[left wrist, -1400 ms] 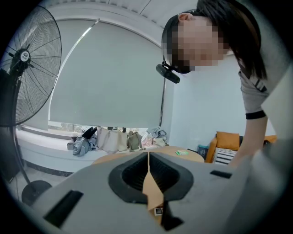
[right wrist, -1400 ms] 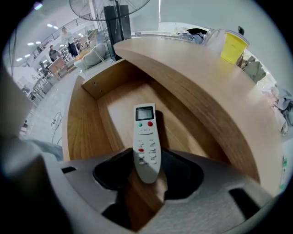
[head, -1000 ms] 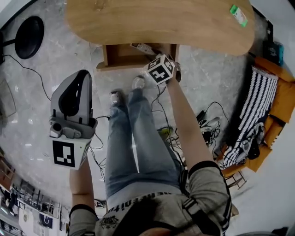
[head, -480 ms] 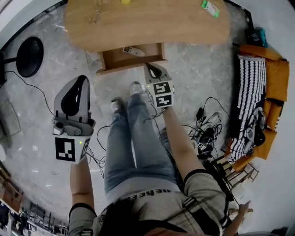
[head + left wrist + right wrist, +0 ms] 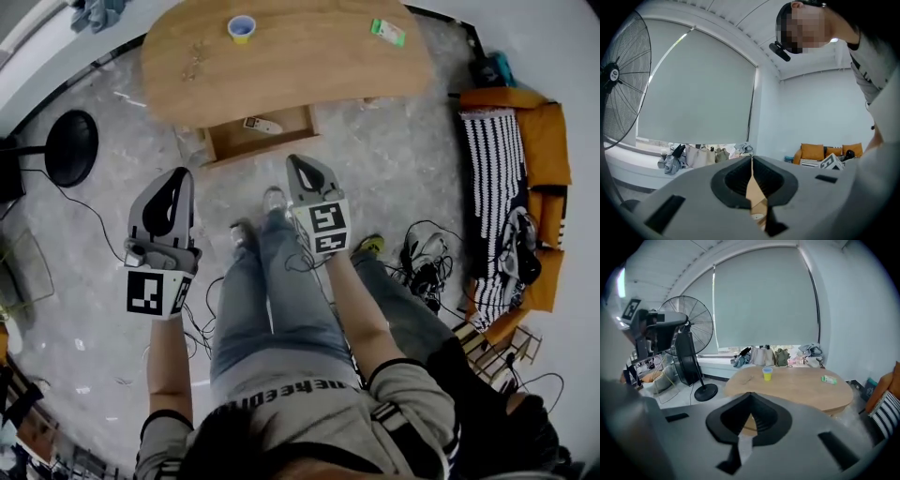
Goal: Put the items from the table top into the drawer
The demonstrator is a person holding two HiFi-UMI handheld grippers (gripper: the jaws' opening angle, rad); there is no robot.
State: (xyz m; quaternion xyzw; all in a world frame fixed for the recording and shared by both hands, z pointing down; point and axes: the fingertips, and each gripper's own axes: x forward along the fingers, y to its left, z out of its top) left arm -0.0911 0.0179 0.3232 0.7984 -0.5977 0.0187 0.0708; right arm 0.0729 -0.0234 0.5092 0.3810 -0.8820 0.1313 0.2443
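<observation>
Two grippers: we see the left gripper [image 5: 174,183] left of centre and the right gripper [image 5: 300,167] just right of centre in the head view, both over the person's jeans [image 5: 272,305] and touching nothing.
Left jaws: clamped together with only a thin slit showing, nothing in there.
Right jaws: clenched tight as well and empty, tips aimed up-frame toward the drawer [image 5: 292,137].
Drawer: pulled open under the near edge of the table [image 5: 319,70], upper middle of the frame.
In the drawer: one whitish remote-looking thing [image 5: 262,125], lying flat.
Table: wooden oval top across the top of the frame.
Yellow cup [image 5: 242,28]: upright, blue rim, on the table near the frame's top edge, left of middle.
Green packet [image 5: 387,33]: flat on the table's upper right, well apart from the cup.
Small thin thing [image 5: 197,56]: on the table's left part, too small for us to tell what it is.
Fan base [image 5: 70,148]: black disc on the floor at the left edge.
Cables [image 5: 422,272]: tangled on the floor, right of the legs.
Sofa [image 5: 555,141]: orange, at the right edge, with striped cloth over it.
</observation>
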